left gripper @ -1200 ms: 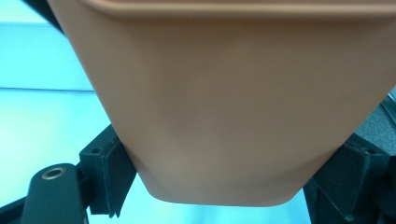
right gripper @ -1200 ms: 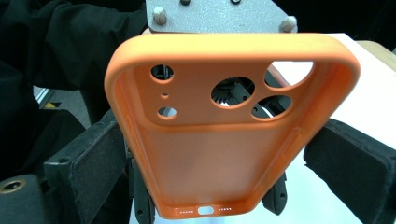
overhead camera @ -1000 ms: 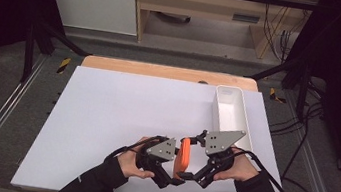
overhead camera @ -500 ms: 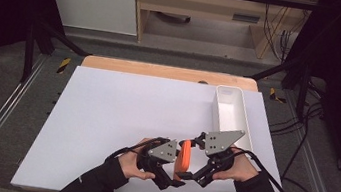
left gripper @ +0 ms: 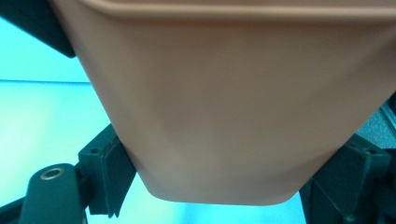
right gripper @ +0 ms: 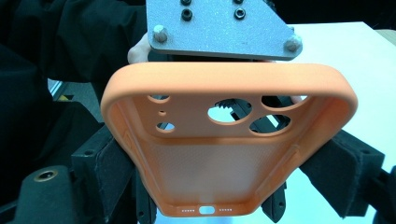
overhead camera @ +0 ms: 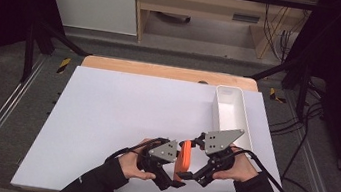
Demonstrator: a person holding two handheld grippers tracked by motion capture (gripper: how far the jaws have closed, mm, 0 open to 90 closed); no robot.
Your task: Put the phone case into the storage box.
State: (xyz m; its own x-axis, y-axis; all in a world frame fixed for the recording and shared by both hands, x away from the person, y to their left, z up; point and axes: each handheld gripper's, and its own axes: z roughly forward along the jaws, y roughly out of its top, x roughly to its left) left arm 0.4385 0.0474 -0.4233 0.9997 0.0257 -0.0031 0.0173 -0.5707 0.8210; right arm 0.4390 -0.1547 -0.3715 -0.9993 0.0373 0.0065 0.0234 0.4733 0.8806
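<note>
An orange, soft-looking phone case with rounded corners (overhead camera: 183, 159) stands on edge between the two hand-held grippers, near the front edge of the white worktop (overhead camera: 119, 119), a little right of its middle. In the right gripper view the case (right gripper: 224, 154) shows its hollow inner side, with round camera cut-outs near the top rim and a port opening with small holes at the bottom rim. In the left gripper view its smooth back (left gripper: 233, 102) sits very close to the camera.

The left hand-held gripper (overhead camera: 169, 176) is clamped on the case: its black pads (left gripper: 112, 172) press on the case's two long sides near the lower end. The right hand-held gripper (overhead camera: 190, 175) has just been closing, and its padded jaws now pinch the same case from the opposite face, one pad (right gripper: 109, 163) on each long side.

A hand in a dark sleeve holds each gripper, the left hand (overhead camera: 133, 164) and the right hand (overhead camera: 236, 168).

A long white rectangular tray (overhead camera: 229, 112) lies well beyond the case, toward the worktop's right edge.
</note>
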